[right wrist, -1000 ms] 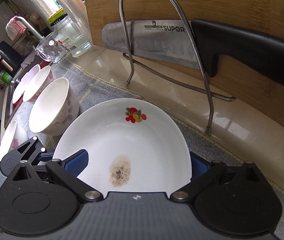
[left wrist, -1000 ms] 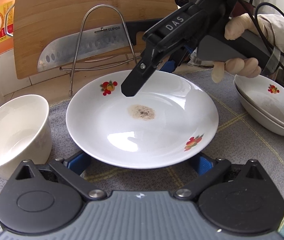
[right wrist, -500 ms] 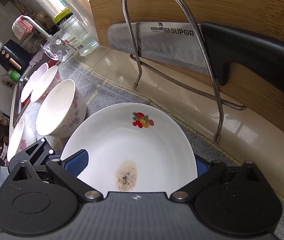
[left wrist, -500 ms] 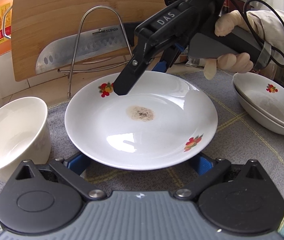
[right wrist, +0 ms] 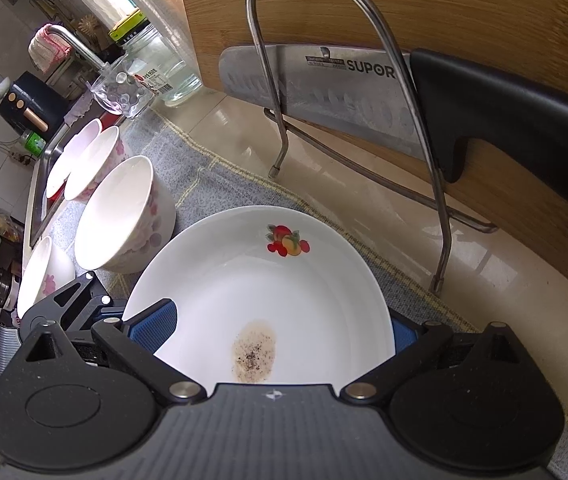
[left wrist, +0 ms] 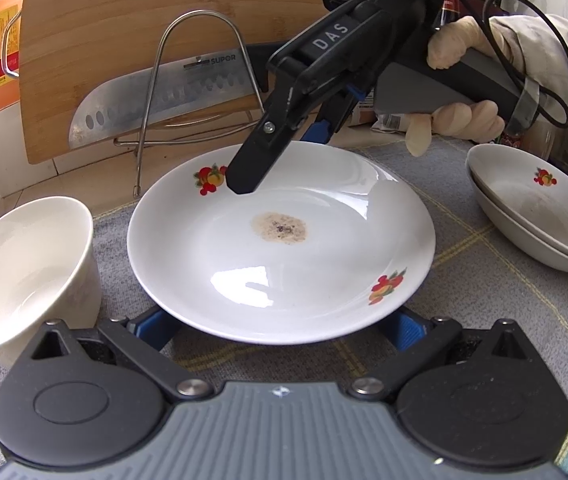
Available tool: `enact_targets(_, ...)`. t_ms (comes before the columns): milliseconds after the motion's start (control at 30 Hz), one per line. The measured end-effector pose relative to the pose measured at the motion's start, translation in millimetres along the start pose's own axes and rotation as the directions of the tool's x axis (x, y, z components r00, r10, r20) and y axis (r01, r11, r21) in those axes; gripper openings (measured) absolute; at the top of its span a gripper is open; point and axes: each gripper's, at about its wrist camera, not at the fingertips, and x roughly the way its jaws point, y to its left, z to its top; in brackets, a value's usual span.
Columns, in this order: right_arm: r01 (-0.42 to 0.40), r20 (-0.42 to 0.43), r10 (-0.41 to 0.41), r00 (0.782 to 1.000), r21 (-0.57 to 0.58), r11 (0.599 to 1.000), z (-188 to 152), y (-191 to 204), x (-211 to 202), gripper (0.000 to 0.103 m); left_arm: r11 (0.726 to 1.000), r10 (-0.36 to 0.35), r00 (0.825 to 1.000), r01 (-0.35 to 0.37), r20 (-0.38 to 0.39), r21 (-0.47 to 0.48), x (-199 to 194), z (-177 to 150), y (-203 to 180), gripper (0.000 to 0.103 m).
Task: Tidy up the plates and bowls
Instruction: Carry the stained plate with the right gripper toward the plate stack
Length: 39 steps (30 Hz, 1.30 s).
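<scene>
The plate [left wrist: 279,240] lies flat on the table [left wrist: 484,280], between both grippers. The right gripper [left wrist: 284,156] straddles its far rim, jaws wide, gripping nothing. The left gripper [left wrist: 279,328] sits open at the near rim, also holding nothing. A bowl [left wrist: 23,272] crowds the left; stacked plates [left wrist: 532,208] lie right — open room there.

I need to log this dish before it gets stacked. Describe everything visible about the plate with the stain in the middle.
The plate is round, white and glossy, likely glazed ceramic, shallow with a raised rim. Two red-and-orange fruit prints sit on opposite sides of the rim, and a brownish speckled stain marks its centre. It lies level over the grey checked cloth, beside a white bowl. The right gripper spans its far rim, the left gripper its near rim; whether the jaws grip is unclear.
</scene>
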Motion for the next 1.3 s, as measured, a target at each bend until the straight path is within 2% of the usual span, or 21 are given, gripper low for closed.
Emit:
enact_targets(767,0.004,-0.009,-0.004,1.000,0.028,1.000,-10.1,8.5,-3.7,0.103,0.999,0.002,1.000,-0.001,-0.024,0.045,-6.2,0.9,-3.0,0.102)
enact_targets(1300,0.001,0.013,-0.001,1.000,0.020,1.000,-21.4,32.6,-21.1,0.103,0.998,-0.009,1.000,0.010,-0.020,0.055,-36.4,2.3,-10.6,0.102)
